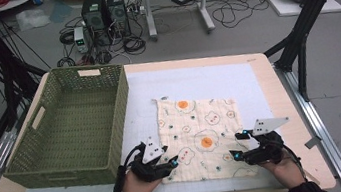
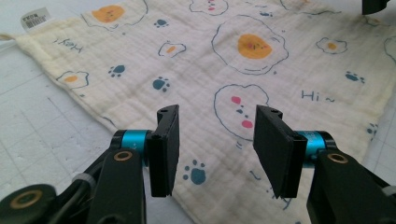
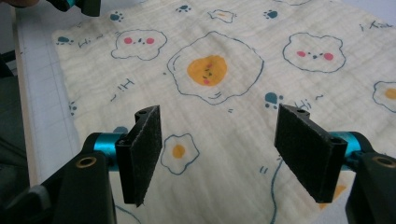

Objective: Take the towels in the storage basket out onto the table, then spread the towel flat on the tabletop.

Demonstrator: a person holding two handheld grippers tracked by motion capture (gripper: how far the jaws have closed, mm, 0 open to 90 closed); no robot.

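With both claws open and empty over the cloth (image 1: 199,137), left claw (image 1: 172,162) and right claw (image 1: 237,154) should each pinch one near corner of the cloth evenly.

I counted 1 cloth (image 1: 199,135) flat on the mat, w/ 1 green basket (image 1: 69,125) just left of it. 2 grippers at cloth's near edge: left gripper (image 1: 172,162) at its near-left corner, right gripper (image 1: 237,153) at near-right. 2 PC towers (image 1: 105,10) on floor beyond the cloth.
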